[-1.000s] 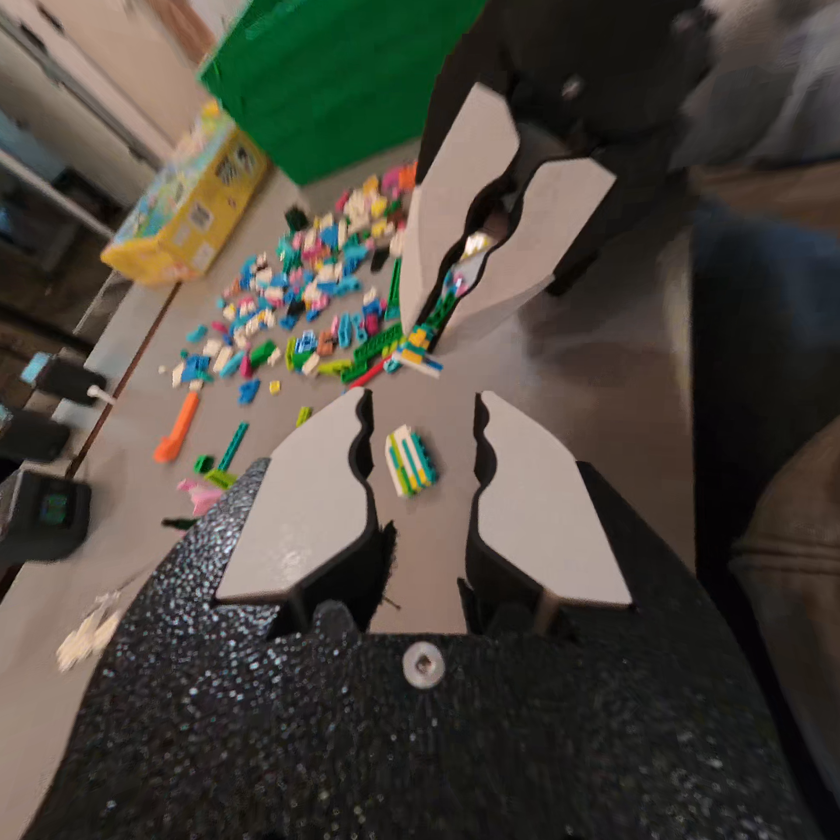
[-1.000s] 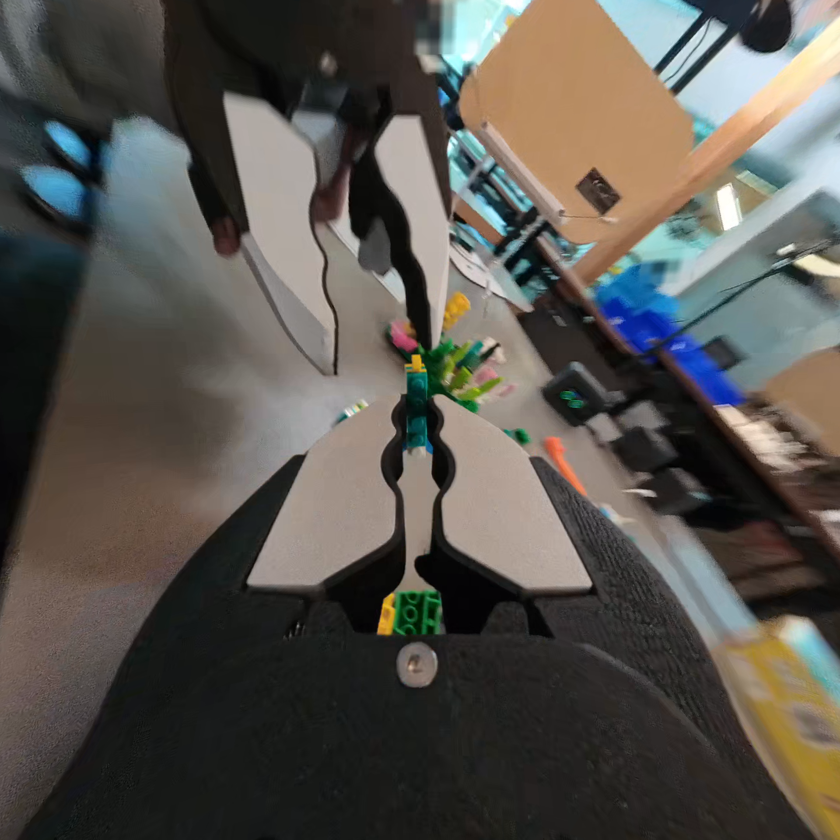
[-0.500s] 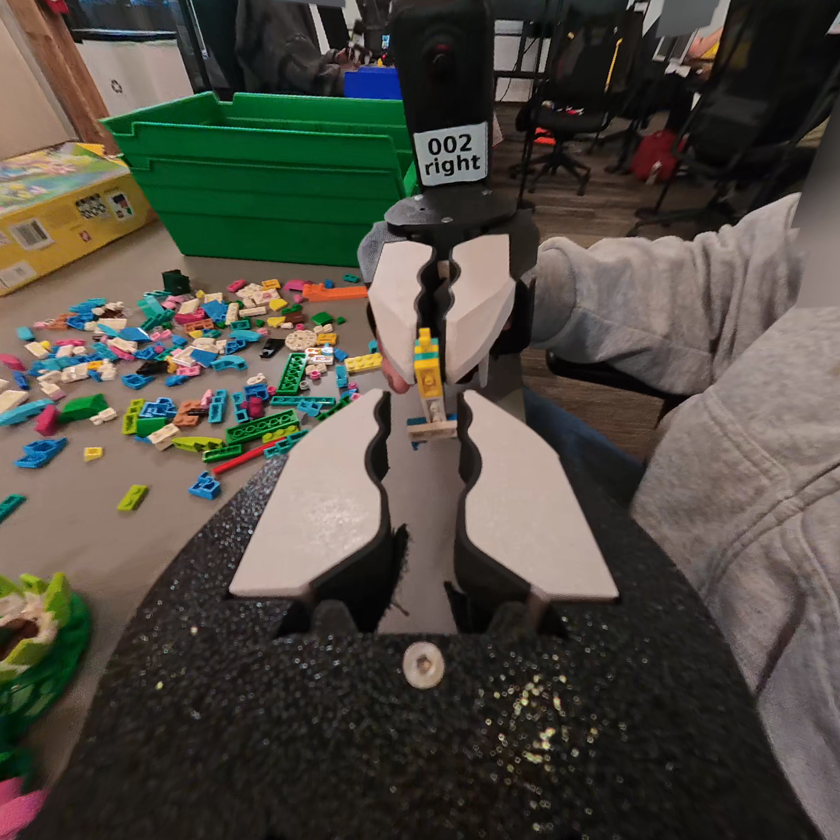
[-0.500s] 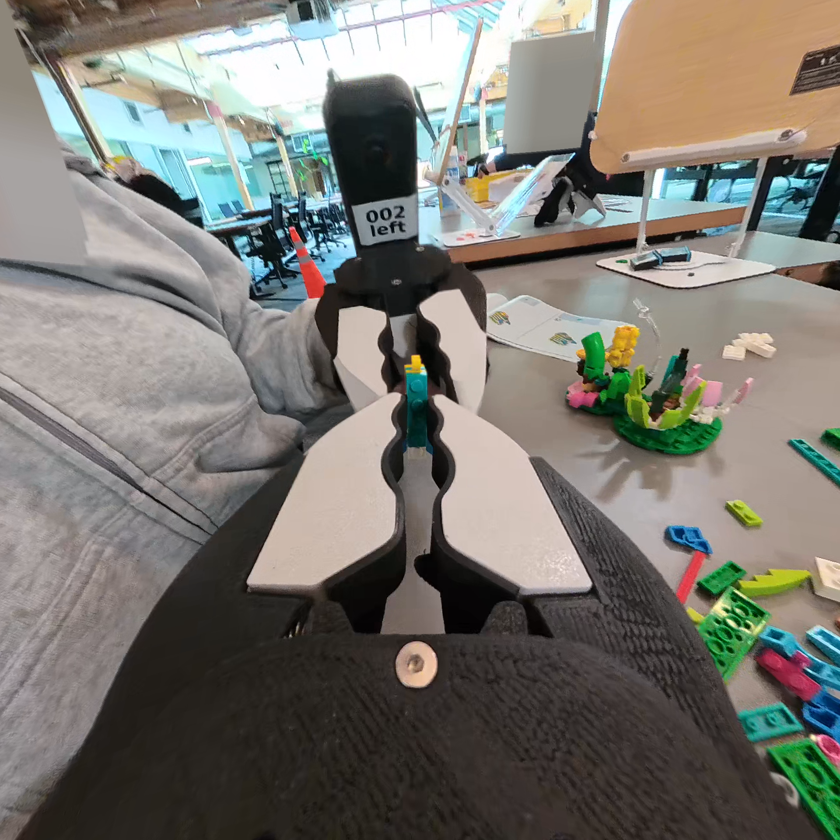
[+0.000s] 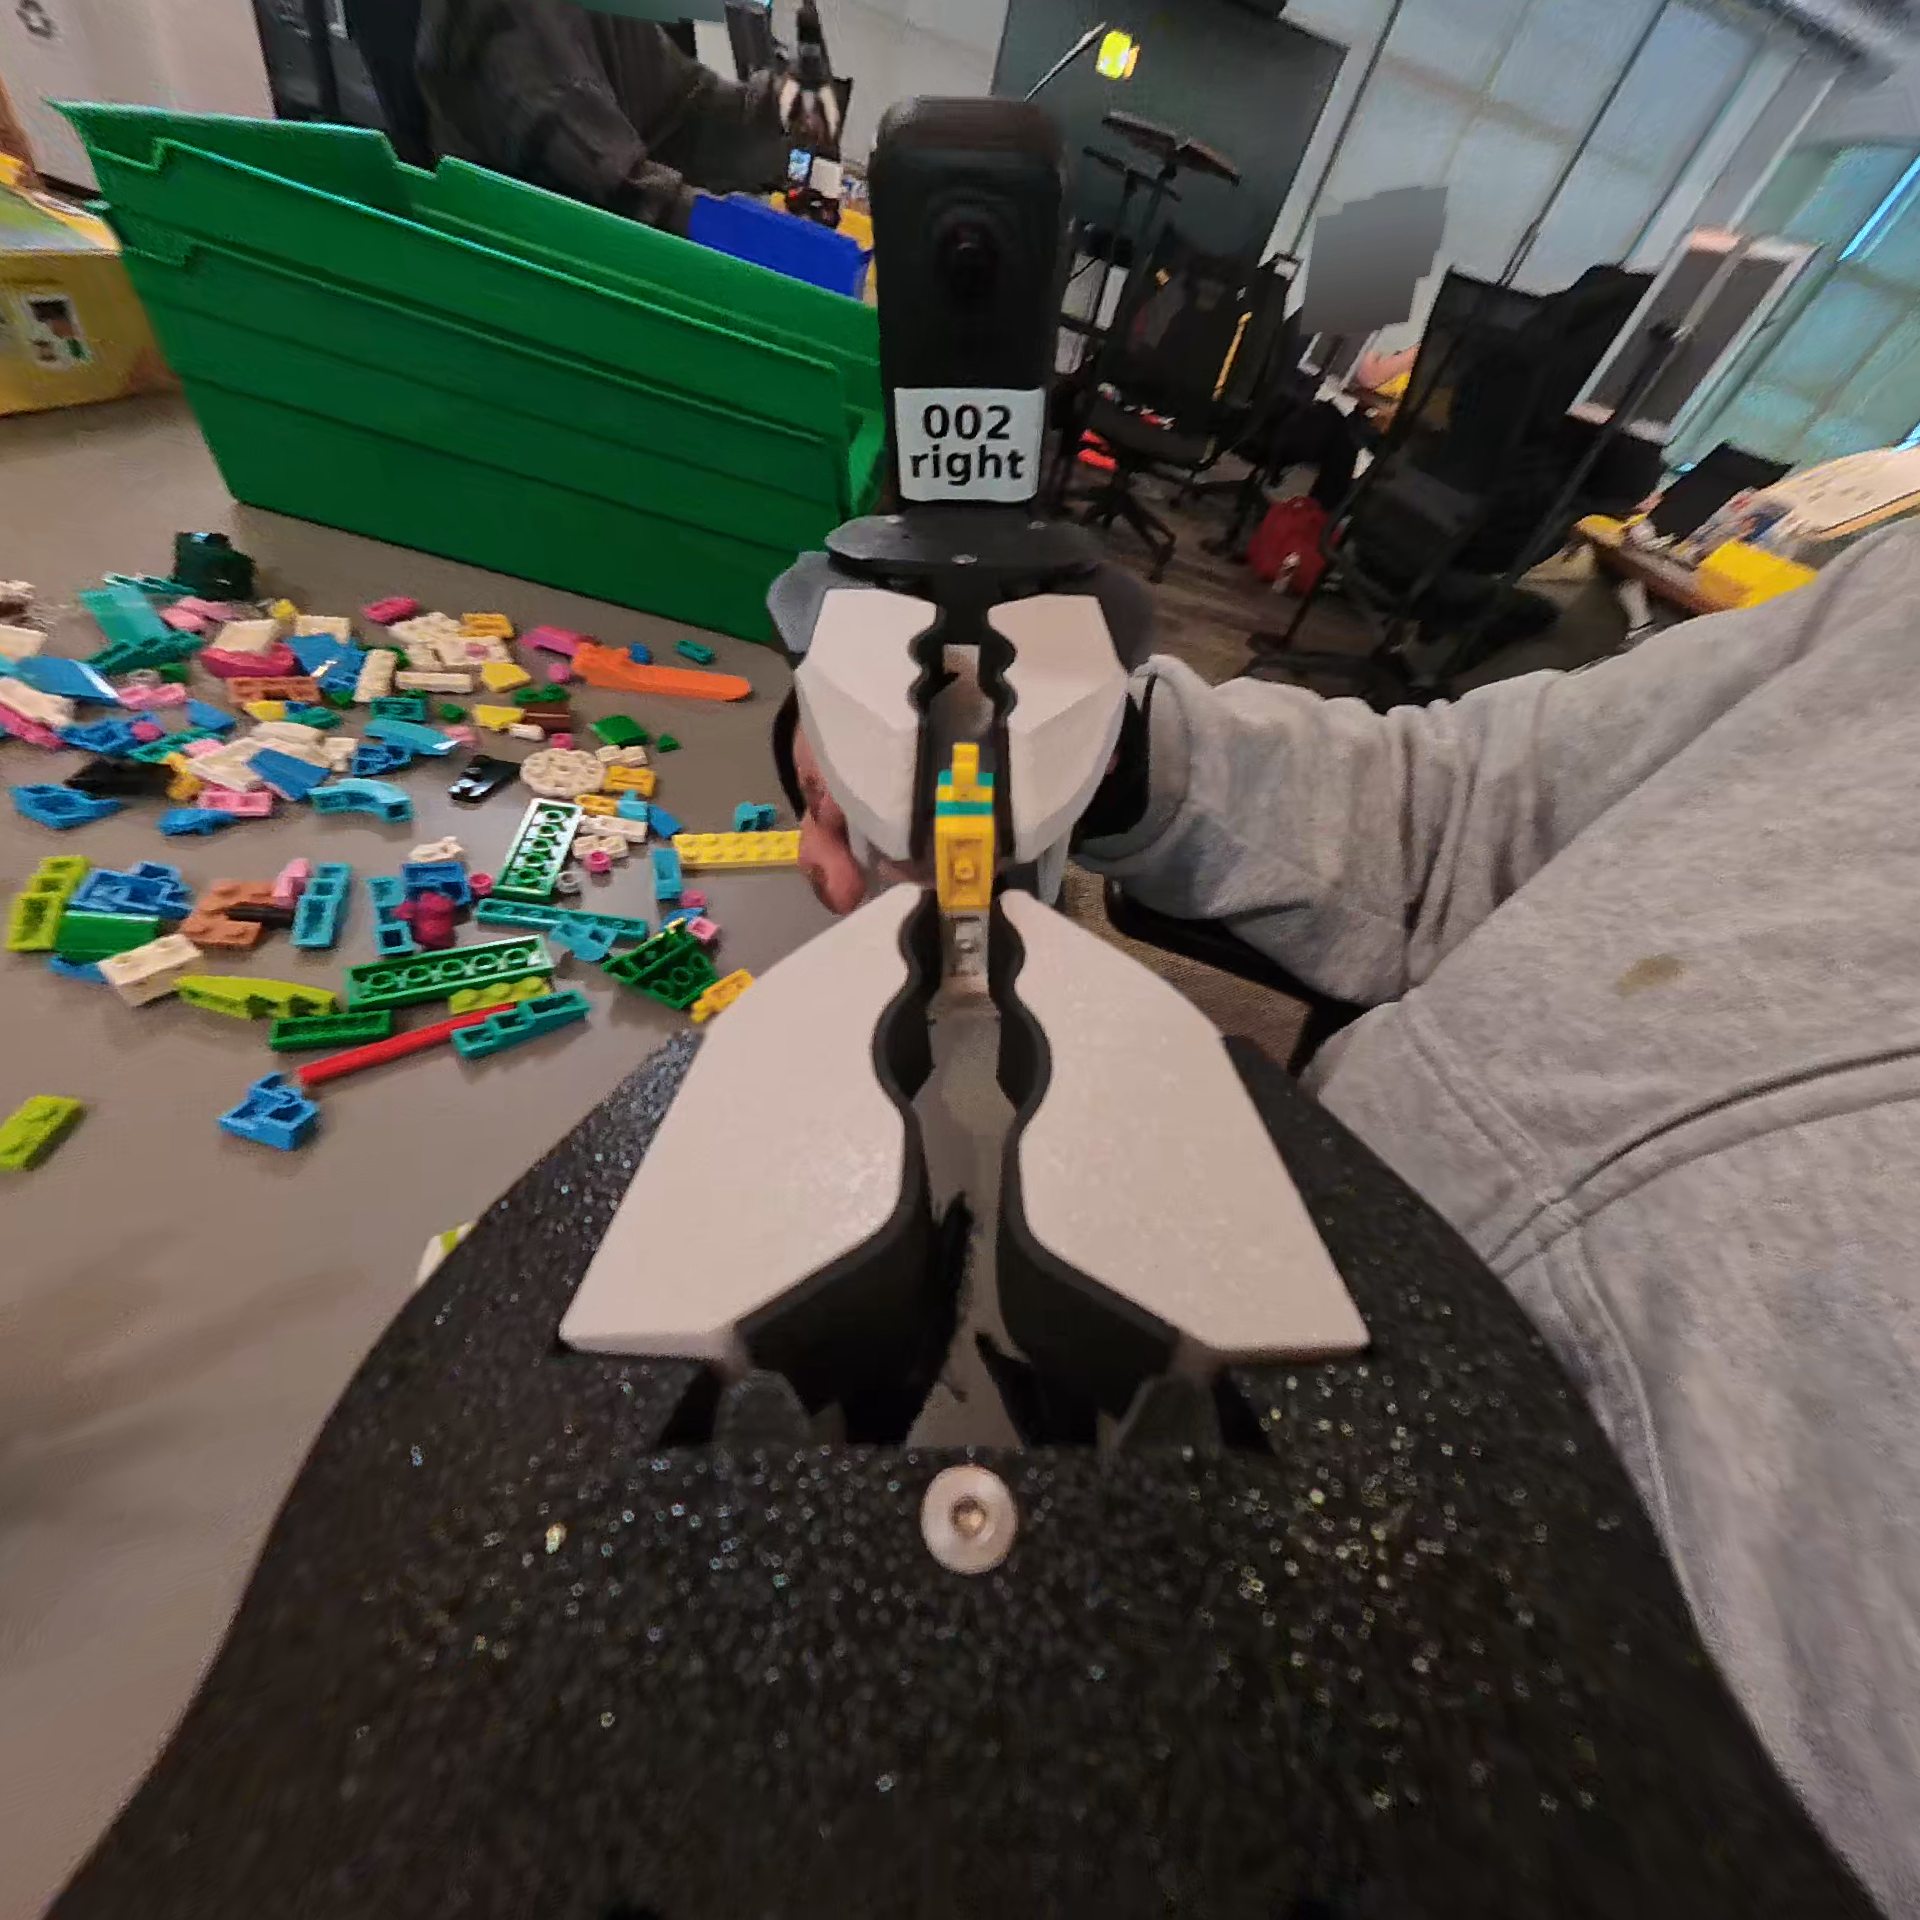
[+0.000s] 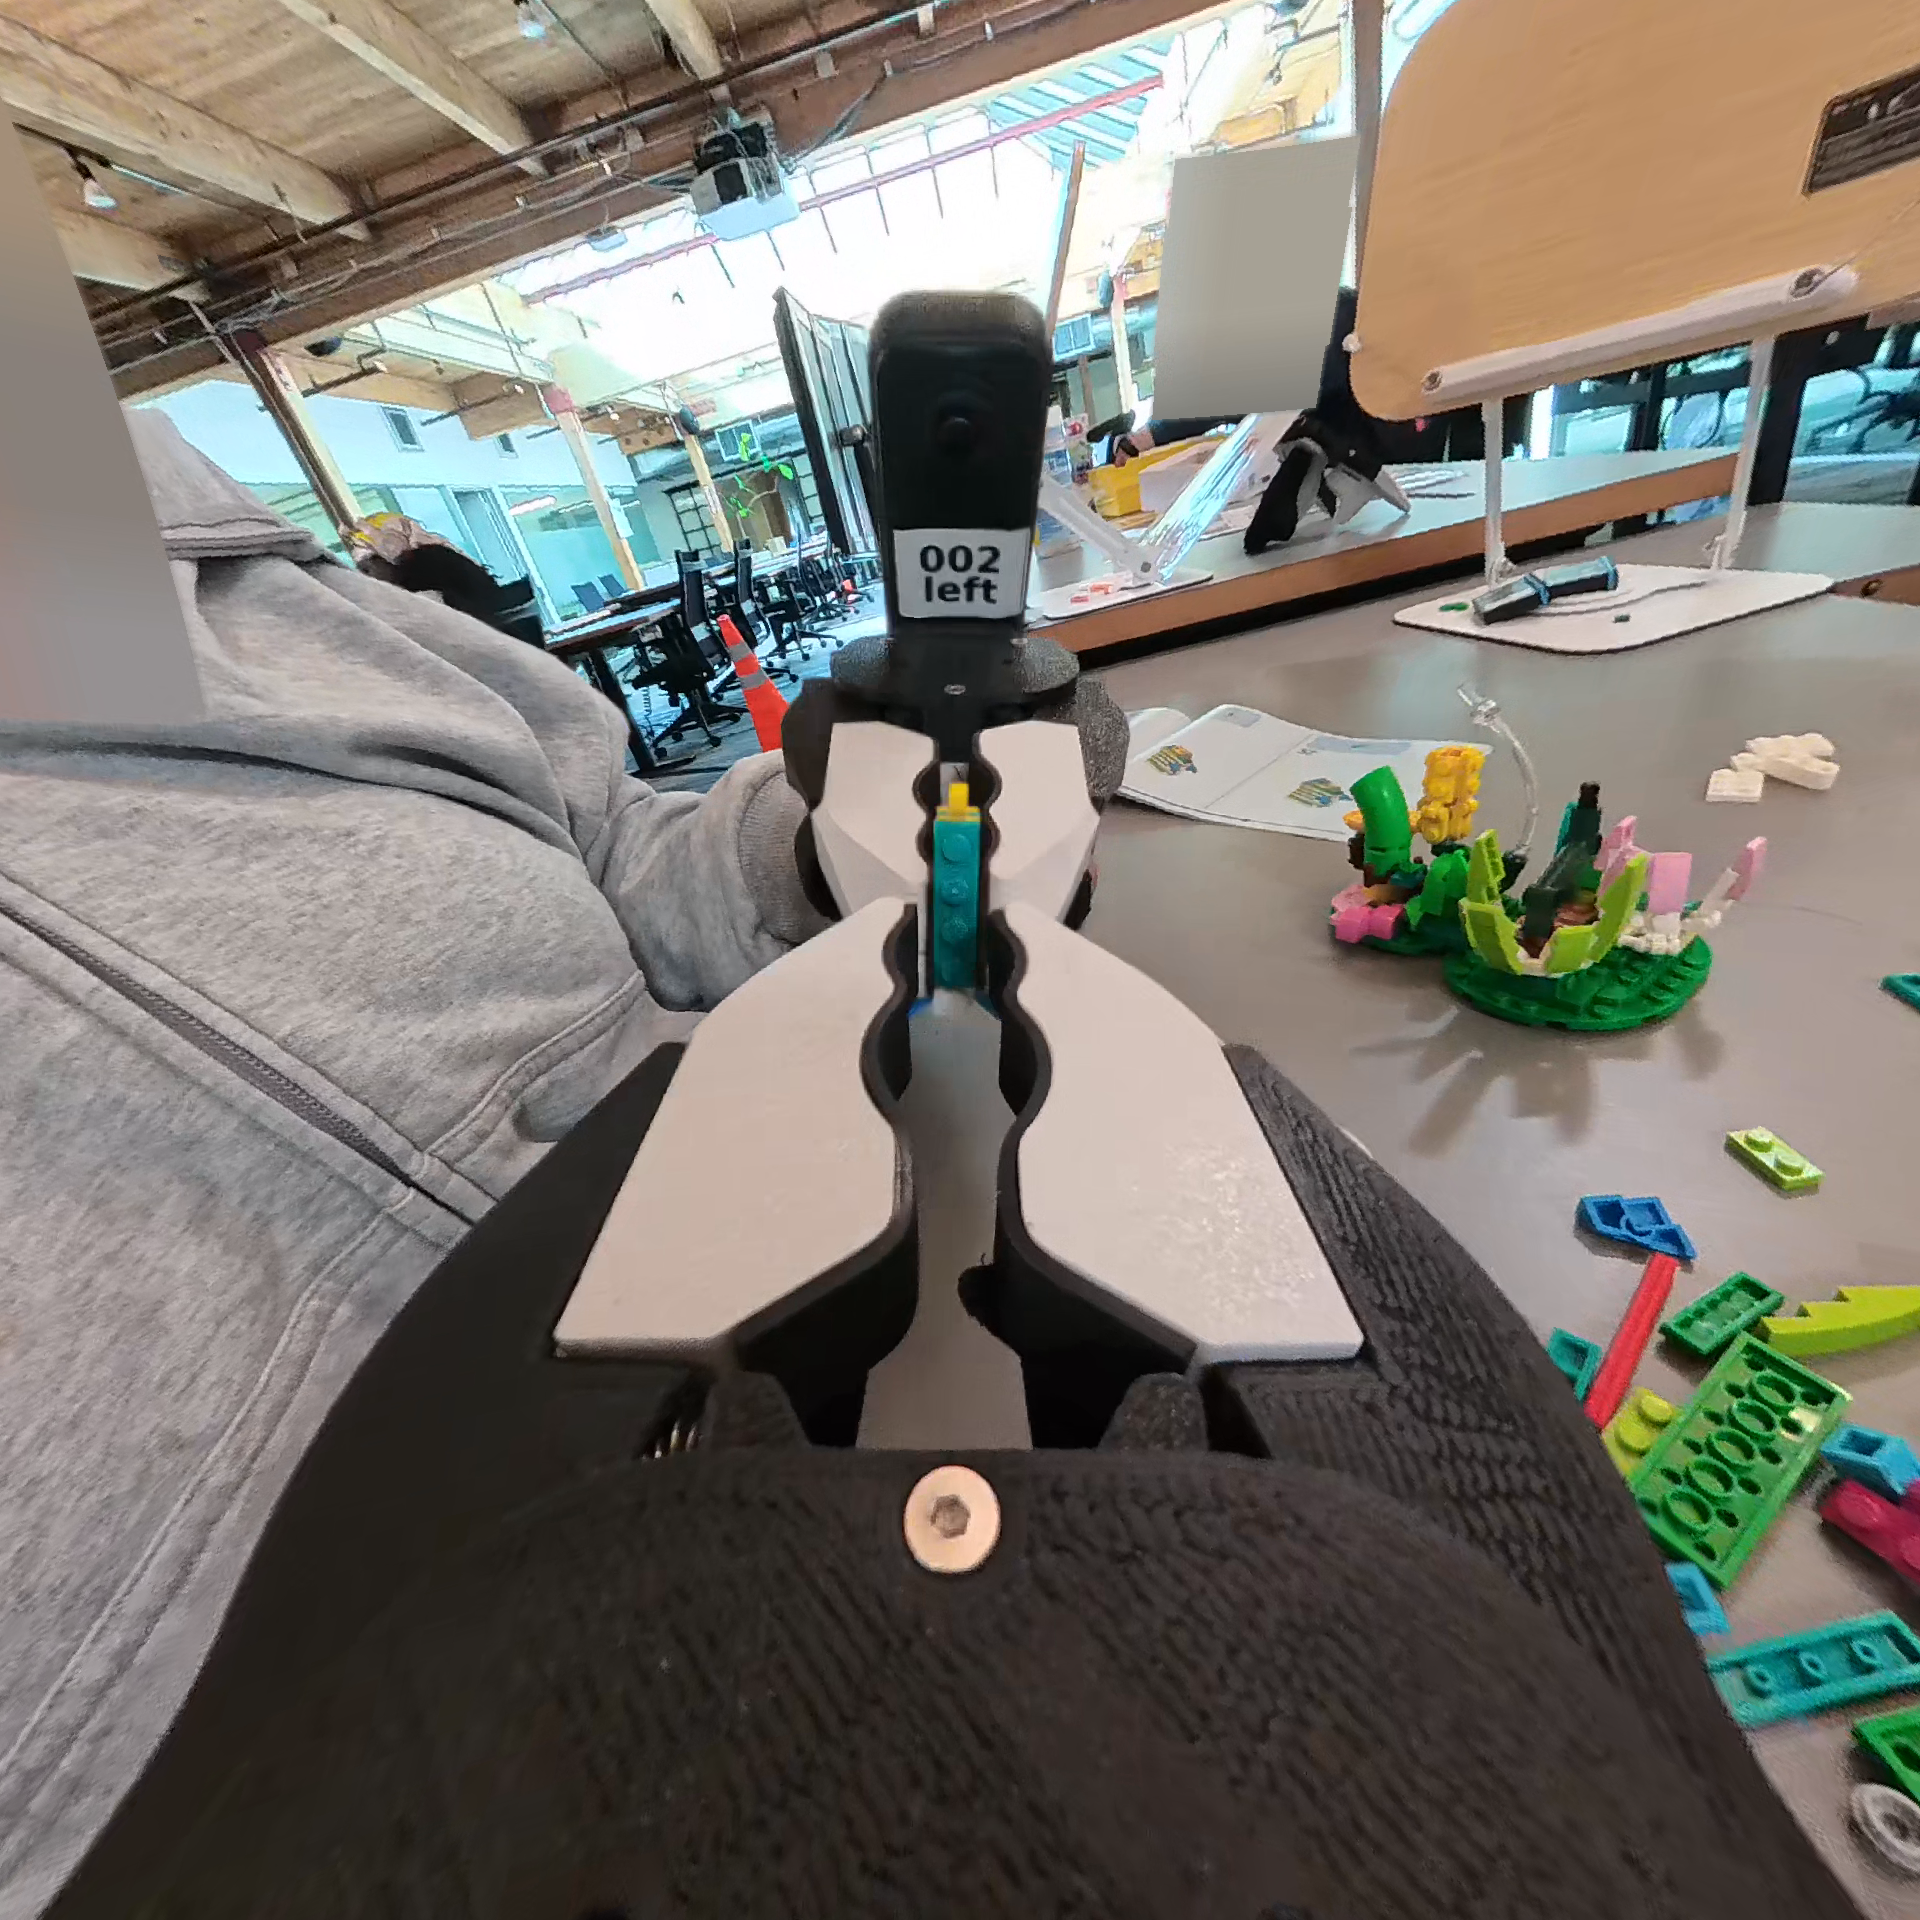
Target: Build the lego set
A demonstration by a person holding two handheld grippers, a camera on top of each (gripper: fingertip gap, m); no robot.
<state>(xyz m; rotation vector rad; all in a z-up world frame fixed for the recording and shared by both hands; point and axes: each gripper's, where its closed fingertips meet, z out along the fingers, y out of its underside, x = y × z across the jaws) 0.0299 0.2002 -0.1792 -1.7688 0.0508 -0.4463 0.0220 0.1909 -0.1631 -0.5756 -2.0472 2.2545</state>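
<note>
Your left gripper and right gripper meet tip to tip above the near table edge, both clamped on one small brick stack, yellow and teal. Loose bricks lie scattered left; a green bin stands beyond them.

Timber ceiling beams, office chairs, daylit windows.
</note>
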